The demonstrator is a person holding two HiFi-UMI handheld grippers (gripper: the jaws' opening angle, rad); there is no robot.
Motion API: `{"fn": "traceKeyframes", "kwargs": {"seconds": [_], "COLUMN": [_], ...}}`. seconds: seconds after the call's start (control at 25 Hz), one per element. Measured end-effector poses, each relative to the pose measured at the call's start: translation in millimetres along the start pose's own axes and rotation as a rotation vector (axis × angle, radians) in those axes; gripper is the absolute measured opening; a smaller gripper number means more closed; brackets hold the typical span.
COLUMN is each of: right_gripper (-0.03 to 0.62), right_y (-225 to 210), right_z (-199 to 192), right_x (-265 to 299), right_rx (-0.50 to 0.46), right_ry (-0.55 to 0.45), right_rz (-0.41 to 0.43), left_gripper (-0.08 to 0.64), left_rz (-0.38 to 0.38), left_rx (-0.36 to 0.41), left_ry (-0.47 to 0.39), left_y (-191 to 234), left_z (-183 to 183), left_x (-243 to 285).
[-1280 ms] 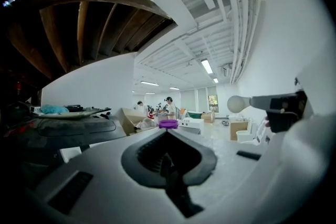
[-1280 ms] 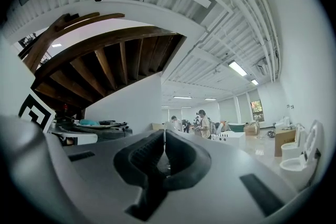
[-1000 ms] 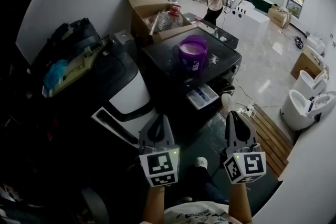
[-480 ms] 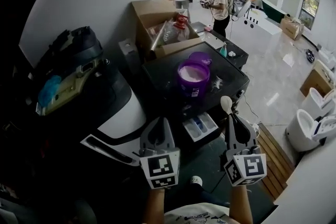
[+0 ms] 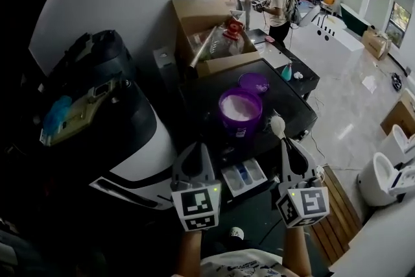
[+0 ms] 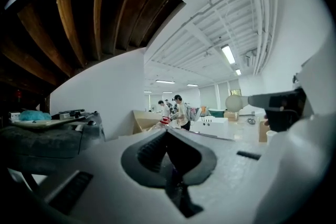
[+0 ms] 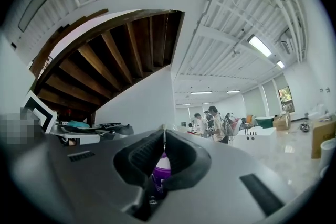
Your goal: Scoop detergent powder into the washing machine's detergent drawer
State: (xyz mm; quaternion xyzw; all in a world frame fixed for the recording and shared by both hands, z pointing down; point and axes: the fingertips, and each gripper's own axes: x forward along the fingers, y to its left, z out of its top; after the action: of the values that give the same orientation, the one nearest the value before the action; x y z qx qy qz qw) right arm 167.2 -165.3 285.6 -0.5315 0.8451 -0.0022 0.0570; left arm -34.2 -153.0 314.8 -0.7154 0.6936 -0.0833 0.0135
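A purple tub (image 5: 240,112) of white detergent powder stands open on the black washing machine (image 5: 292,104), with its purple lid (image 5: 253,82) lying behind it. The detergent drawer (image 5: 244,176) is pulled out below the tub, showing white compartments with blue parts. My right gripper (image 5: 289,141) is shut on the handle of a white scoop (image 5: 277,125), whose bowl hangs just right of the tub and above the machine's front edge. My left gripper (image 5: 194,148) is shut and holds nothing, left of the drawer. The scoop (image 6: 237,103) also shows in the left gripper view. The tub (image 7: 161,168) shows through the right gripper's jaws.
A white and black top-loading machine (image 5: 139,156) with clutter on it stands to the left. An open cardboard box (image 5: 214,36) sits behind the black machine, a teal bottle (image 5: 286,72) on a dark table at its right. People (image 5: 279,0) stand at the back. Wooden pallet (image 5: 337,217) lies at right.
The view has closed in on the black machine: tub and drawer now lie nearer and more central. Both grippers keep their places in the view, the scoop still held.
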Motion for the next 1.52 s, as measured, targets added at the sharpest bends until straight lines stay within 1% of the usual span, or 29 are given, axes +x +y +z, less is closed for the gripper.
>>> {"fn": "traceKeyframes", "kwargs": {"seconds": [0.28,0.52,0.68,0.96,1.28,1.52], "right_gripper": [0.020,0.020,0.020,0.020,0.020,0.020], "right_y": [-10.3,-8.8,-6.4,-2.1,-6.1,-11.3], "right_z": [-18.0,-28.1,-36.9,-48.5,-65.1,-82.4], "right_x": [24.4,42.9,59.9,103.1,151.2,174.0], "right_rx": [0.025,0.059,0.038,0.043,0.052,0.074], "right_ry": [0.043,0.063,0.095,0.161,0.258,0.370], "right_rz": [0.040,0.044,0.058,0.065,0.054,0.059], "left_gripper": [0.002,0.002,0.002,0.002,0.002,0.002], "left_rz": [0.028,0.037,0.034,0.009,-0.044,-0.073], "left_rx": [0.000,-0.007,-0.008,-0.004,0.007,0.008], "left_ry": [0.042,0.071,0.080,0.083,0.093,0.108], "left_y": [-0.2,8.1,17.1,35.7,49.0,55.8], "left_z": [-12.8,-24.2,-26.9,-23.9,-24.9,-28.0], "left_x": [20.3,33.5,47.8,87.2,135.4,160.3]}}
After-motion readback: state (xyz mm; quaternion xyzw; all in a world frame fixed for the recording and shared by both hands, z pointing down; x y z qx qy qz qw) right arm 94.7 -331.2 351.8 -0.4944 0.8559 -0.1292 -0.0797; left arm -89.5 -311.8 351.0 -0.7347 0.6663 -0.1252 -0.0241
